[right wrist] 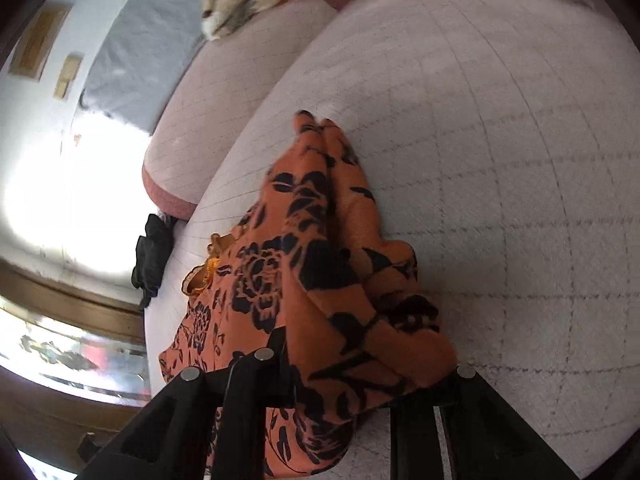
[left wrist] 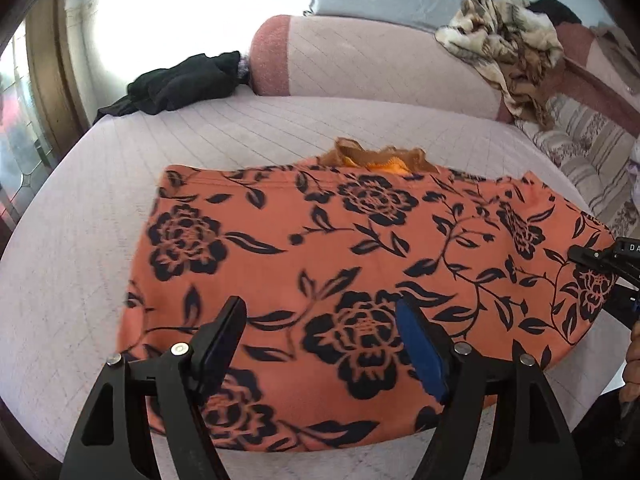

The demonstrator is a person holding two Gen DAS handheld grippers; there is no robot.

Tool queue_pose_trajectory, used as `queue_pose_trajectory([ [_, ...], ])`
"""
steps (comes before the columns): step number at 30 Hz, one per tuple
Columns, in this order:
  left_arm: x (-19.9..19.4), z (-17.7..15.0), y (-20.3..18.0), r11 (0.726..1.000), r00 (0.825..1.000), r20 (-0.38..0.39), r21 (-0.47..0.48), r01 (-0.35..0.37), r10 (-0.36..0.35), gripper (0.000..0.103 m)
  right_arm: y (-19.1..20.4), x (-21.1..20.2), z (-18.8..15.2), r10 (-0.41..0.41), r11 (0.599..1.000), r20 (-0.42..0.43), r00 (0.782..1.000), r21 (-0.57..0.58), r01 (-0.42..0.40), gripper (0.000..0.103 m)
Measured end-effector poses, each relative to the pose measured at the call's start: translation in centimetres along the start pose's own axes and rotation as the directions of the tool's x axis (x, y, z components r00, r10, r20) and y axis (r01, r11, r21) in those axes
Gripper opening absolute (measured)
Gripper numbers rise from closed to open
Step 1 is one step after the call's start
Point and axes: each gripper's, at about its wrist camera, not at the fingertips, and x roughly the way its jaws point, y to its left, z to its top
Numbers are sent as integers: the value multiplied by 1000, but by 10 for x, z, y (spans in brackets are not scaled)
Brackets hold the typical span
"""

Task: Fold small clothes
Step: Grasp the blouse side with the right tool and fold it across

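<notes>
Now: orange floral garment (left wrist: 340, 280) flat on bed (left wrist: 80, 208). Right hand-held gripper (right wrist: 340, 384) clenched on bunched right edge; left hand-held gripper (left wrist: 320, 340) hovers released above near hem. Carry edge across low, keep hem pinned, avoid dragging.

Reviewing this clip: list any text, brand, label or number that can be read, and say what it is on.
"DA": white letters on the right gripper, cut off at the frame's right edge, so the word is incomplete.
Two framed pieces on the wall: too blurred to tell if they carry text.
Nothing else reads as writing.
</notes>
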Motion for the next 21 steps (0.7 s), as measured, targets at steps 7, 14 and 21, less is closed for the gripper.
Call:
queue_pose_trajectory([
  [7, -65, -7, 137, 938, 975, 140, -324, -120, 173, 77, 181, -34, -47, 42, 863, 117, 992, -505, 24, 13],
  [14, -59, -43, 220, 836, 951, 65, -497, -231, 302, 77, 281, 54, -185, -21, 639, -90, 996, -767, -56, 12],
  [21, -55, -49, 231, 845, 968, 68, -506, -176, 242, 77, 260, 115, -232, -169, 615, -204, 964, -786, -59, 12],
])
